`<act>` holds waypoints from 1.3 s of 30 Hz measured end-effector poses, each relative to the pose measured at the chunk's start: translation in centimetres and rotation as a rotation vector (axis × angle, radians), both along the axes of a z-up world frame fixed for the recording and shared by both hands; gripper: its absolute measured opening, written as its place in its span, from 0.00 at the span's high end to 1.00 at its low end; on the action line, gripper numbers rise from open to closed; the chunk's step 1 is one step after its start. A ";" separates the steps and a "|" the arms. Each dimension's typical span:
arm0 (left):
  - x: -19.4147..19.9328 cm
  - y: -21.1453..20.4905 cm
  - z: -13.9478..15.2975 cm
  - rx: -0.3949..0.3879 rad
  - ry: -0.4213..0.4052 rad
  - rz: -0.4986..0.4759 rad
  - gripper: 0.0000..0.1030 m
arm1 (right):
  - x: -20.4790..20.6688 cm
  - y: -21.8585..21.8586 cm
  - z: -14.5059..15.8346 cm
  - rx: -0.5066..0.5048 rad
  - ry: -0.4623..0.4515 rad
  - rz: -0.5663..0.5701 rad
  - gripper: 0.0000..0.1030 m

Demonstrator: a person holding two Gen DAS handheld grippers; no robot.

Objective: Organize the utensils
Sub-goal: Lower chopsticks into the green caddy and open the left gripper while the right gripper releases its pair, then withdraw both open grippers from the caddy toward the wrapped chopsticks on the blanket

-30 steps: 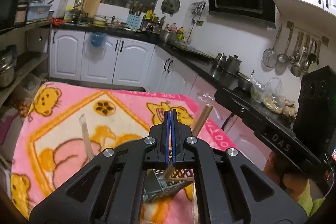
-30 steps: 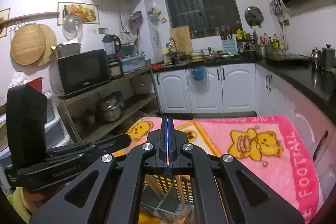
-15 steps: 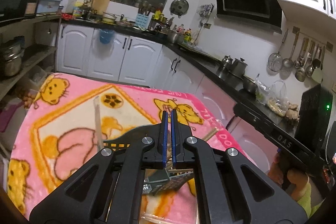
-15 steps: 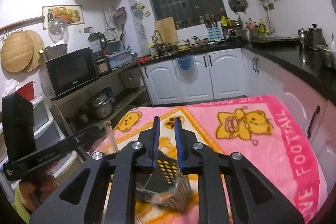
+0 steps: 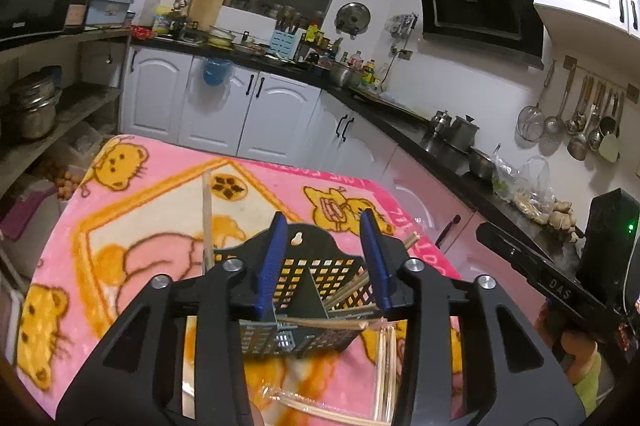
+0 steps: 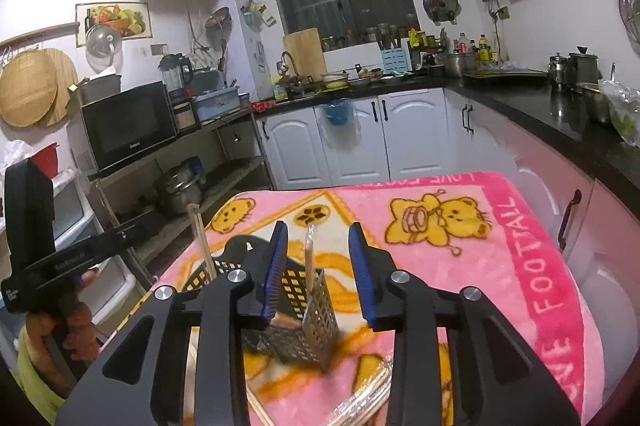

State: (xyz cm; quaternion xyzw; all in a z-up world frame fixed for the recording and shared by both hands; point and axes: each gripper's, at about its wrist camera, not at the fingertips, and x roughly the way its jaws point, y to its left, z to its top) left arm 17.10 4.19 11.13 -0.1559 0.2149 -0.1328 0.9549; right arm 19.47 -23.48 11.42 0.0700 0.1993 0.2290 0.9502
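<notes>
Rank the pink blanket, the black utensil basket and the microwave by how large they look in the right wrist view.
1. pink blanket, by far the largest.
2. microwave and black utensil basket look about alike; the basket is far nearer the camera and partly hidden by the gripper, so I won't rank them.

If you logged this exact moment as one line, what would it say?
task: organize utensils | left gripper: just opened, empty | right gripper: just opened, empty | black utensil basket: on pink blanket, chopsticks inside

Chopsticks (image 5: 384, 366) cut off below
</notes>
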 end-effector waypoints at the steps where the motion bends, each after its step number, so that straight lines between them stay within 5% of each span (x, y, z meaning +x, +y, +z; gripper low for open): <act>1: -0.3 0.1 -0.1 -0.002 0.000 0.001 0.66 | -0.1 -0.1 -0.1 0.000 0.001 0.001 0.69; 18: -3.5 1.5 -2.0 -0.013 0.016 0.050 0.15 | -2.8 -1.0 -2.0 -0.013 0.023 0.003 0.59; 39: -5.2 2.4 -5.8 -0.027 0.106 0.072 0.11 | -5.9 -1.4 -5.7 -0.071 0.094 0.031 0.58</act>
